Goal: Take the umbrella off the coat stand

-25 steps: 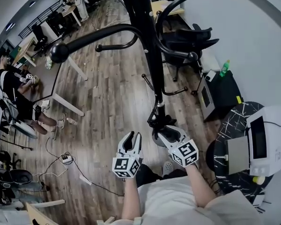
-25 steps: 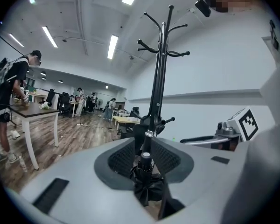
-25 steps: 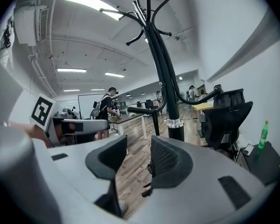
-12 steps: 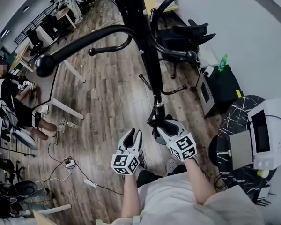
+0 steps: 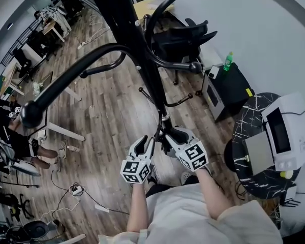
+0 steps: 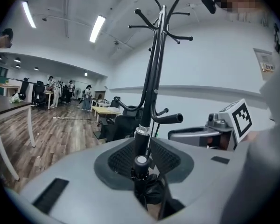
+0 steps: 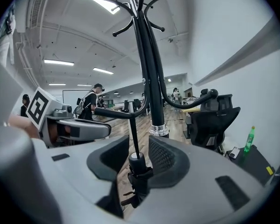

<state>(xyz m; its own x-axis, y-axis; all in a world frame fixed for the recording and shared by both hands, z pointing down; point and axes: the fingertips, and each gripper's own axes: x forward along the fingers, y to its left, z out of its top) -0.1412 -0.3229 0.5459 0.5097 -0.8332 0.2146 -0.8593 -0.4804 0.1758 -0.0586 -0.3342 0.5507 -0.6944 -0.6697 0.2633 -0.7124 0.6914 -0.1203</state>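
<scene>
As the umbrella [image 6: 141,164] hangs on the coat stand [image 6: 151,87],
the left tool [image 5: 144,144] gapes round it; the right tool [image 7: 137,150], just closing round it, isn't squeezing yet.

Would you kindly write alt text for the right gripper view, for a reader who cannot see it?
The fingers of the right gripper, which have just been closing, flank the top of a folded black umbrella hanging on a coat stand, without pressing it. The left gripper is at left.

one coat stand [image 5: 123,14], one umbrella [image 6: 141,171], two grippers, left gripper [image 5: 144,143], right gripper [image 5: 169,136], one green bottle [image 5: 227,61], perhaps two office chairs [image 5: 184,36]
</scene>
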